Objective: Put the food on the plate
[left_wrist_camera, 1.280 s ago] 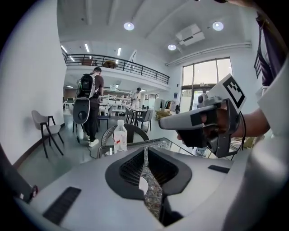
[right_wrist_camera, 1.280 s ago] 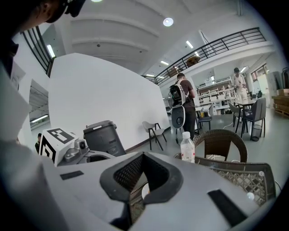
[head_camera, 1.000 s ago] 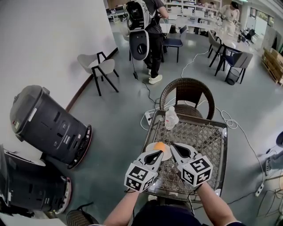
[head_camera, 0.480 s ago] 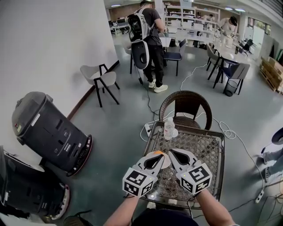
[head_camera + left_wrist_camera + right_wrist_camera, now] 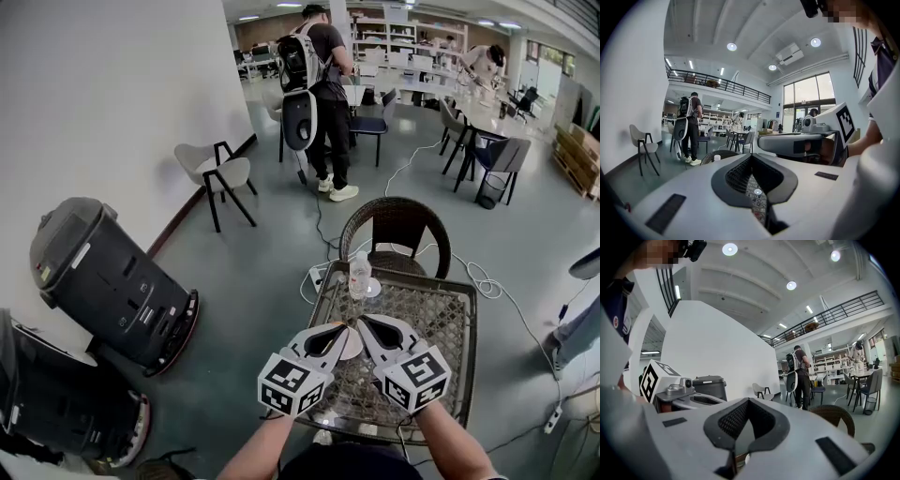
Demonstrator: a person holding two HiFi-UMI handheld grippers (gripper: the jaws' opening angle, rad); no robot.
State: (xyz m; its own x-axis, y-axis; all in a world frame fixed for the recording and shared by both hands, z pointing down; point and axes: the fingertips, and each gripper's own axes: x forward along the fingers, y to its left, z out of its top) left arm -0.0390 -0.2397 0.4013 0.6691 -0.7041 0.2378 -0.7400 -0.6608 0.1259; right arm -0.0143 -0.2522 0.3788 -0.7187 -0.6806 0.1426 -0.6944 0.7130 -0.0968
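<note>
Closed on nothing, the left tongs and right tongs hover above the woven wicker surface, a round white plate peeking between their tips, the food hidden beneath them, where a blind descent could knock either off.

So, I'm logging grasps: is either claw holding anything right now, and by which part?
Nothing is held. The left claw and the right claw are both shut, with nothing between their jaws.
</note>
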